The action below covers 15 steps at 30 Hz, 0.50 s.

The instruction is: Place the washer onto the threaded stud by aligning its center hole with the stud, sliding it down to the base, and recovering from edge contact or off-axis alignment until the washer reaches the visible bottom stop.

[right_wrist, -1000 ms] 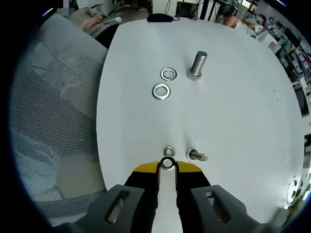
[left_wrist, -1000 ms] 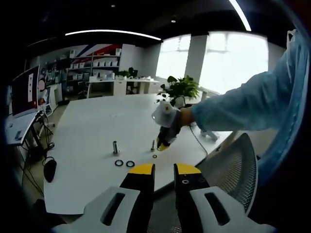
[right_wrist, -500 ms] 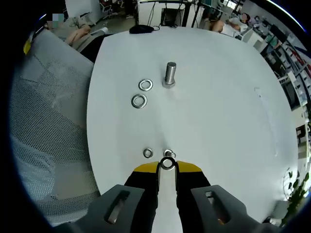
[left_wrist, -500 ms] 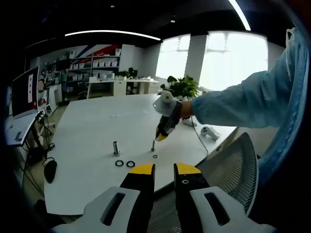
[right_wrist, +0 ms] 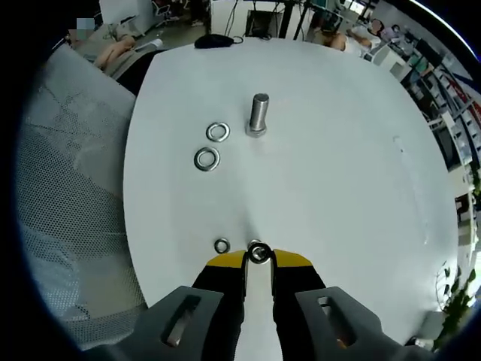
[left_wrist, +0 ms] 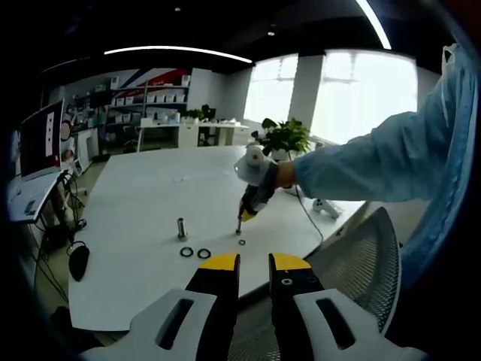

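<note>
Between the right claw's (right_wrist: 258, 259) tips sits the washer (right_wrist: 258, 254).

Right tongs (right_wrist: 258, 256) pinched shut, left tongs (left_wrist: 254, 265) slightly parted, idle

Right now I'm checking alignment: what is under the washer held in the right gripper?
The small threaded stud stands under the washer. In the right gripper view the washer and fingertips cover its top, so centring cannot be judged.

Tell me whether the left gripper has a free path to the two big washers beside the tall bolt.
Probably yes: the left gripper hangs back off the table edge, and nothing stands before the two big washers.
</note>
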Motion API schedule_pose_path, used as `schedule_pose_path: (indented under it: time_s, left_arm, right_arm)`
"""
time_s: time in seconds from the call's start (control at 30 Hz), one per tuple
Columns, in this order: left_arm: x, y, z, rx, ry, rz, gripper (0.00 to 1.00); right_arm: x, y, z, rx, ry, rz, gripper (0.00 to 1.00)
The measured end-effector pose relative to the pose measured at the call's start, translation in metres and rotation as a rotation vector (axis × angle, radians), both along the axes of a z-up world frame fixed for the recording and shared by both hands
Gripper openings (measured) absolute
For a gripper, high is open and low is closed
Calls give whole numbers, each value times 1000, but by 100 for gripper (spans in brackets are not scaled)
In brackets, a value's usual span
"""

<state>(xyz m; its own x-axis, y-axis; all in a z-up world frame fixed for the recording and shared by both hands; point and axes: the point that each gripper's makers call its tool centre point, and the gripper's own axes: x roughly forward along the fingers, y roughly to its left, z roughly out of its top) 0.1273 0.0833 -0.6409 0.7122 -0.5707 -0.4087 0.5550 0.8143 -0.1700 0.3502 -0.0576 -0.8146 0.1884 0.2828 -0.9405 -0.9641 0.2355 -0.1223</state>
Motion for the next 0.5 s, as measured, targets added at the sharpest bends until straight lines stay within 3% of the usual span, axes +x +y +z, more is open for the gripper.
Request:
schedule_pose_path:
  time_s: [0.5]
  left_arm:
    - [0,-1,0,-8,12,-6,13]
  right_arm:
    - [1,-5,-6,-39,23,-4,13]
